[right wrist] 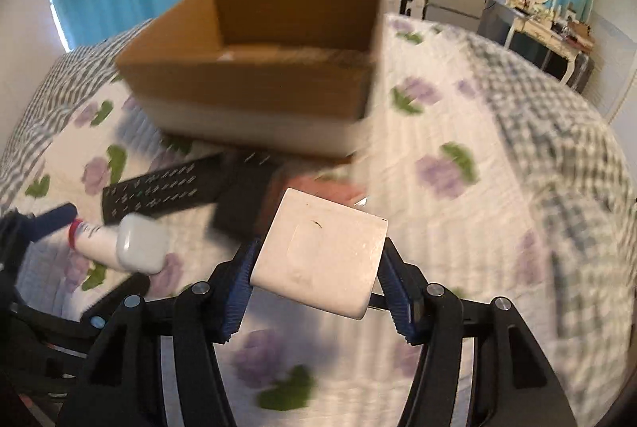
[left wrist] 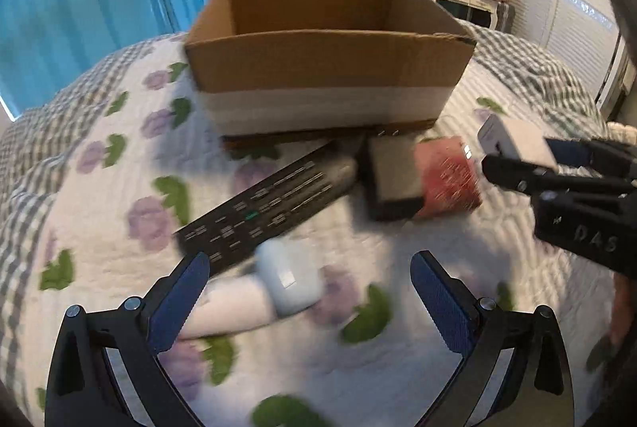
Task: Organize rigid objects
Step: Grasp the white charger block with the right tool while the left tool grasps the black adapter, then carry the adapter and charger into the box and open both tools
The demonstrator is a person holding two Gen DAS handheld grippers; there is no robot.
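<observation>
Right tongs (right wrist: 318, 279) grip a white charger (right wrist: 322, 256) above the bed (right wrist: 497, 196), short of the cardboard box (right wrist: 254, 77); left tongs (left wrist: 310, 291) gape wide. Released early, it misses.

Cardboard box (left wrist: 326, 69): top open, unobstructed from above. In front of its near wall: remote (left wrist: 262, 204), black block (left wrist: 392, 176), red packet (left wrist: 448, 178), crowded together. Right of box: bare bed quilt (right wrist: 458, 132), free passage
</observation>
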